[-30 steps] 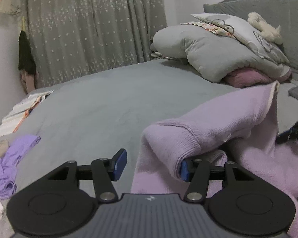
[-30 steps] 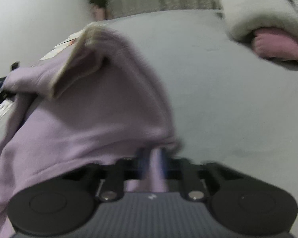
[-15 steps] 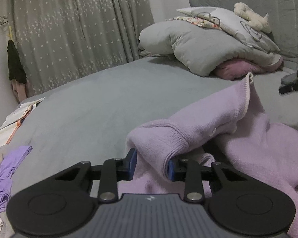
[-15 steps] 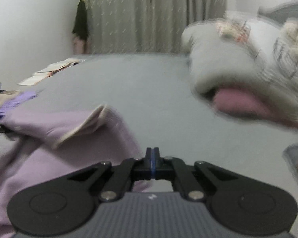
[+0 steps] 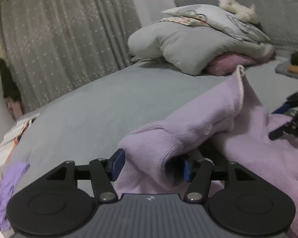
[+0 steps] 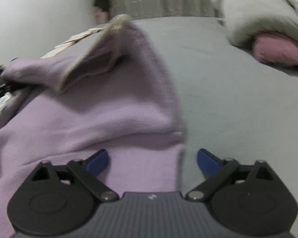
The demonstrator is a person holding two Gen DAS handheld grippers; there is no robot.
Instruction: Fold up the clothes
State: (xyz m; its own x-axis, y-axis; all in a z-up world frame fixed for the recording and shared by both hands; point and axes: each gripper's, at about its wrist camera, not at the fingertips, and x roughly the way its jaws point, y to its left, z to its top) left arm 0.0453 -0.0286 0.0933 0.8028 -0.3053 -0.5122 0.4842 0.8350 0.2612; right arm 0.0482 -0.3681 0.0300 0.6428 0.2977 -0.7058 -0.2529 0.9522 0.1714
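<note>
The folding is, by my judgement, only at the beginning: the lilac sweater (image 5: 224,119) lies in a loose heap on the grey bed (image 5: 93,107), near the edge closest to the cameras, with one part standing up in a peak that shows a cream trim, and no flat or finished fold is visible. The left gripper (image 5: 152,165) has its jaws apart, and a rolled cuff or hem of the sweater sits between them, so it is not pressed on the cloth. The right gripper (image 6: 152,161) is also spread wide, with a strip of the sweater lying between its blue fingers (image 6: 98,161); nothing is pinched there either. What is left seems to be nearly all the work: to spread the garment flat, to bring the sleeves in and to fold the body. Toward the head of the bed there is a pile of bedding (image 5: 188,45) with a pink cushion (image 5: 226,64) under it and a plush toy (image 5: 236,9) on top, well apart from the sweater. At the left edge of the bed lie a purple garment (image 5: 4,190) and some papers (image 5: 12,136), and a curtain (image 5: 65,45) hangs behind. The middle of the bed is bare, so I see nothing that blocks the spreading of the sweater there.
</note>
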